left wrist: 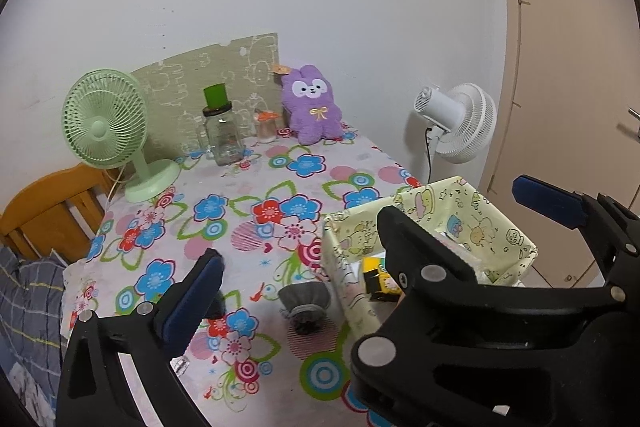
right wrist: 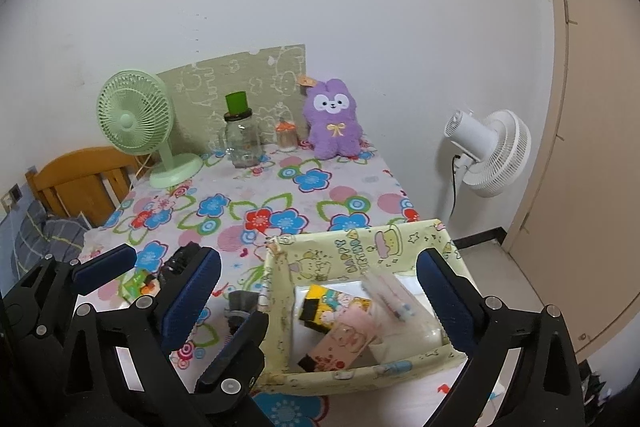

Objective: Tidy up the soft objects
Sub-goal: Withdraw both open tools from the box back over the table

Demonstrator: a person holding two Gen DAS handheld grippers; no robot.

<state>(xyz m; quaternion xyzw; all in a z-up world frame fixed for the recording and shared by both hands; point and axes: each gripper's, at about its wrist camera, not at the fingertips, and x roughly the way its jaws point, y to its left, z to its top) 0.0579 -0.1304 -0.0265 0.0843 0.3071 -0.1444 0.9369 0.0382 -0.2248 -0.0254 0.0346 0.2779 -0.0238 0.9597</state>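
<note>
A purple plush rabbit (left wrist: 312, 107) sits upright at the far edge of the flowered table, against the wall; it also shows in the right wrist view (right wrist: 334, 121). A pale yellow cartoon-print fabric bin (right wrist: 356, 251) stands at the table's near right and holds a yellow packet, a pink pouch and a clear bag; it also shows in the left wrist view (left wrist: 472, 219). A small grey pouch (left wrist: 305, 303) lies on the cloth left of the bin. My left gripper (left wrist: 376, 223) is open and empty above the near table. My right gripper (right wrist: 320, 287) is open and empty over the bin.
A green desk fan (left wrist: 104, 127) stands at the back left. A glass jar with a green cup on it (left wrist: 222, 131) and a small jar (left wrist: 266, 127) stand beside the rabbit. A white floor fan (left wrist: 460, 121) stands right of the table. A wooden chair (left wrist: 52, 203) is at left.
</note>
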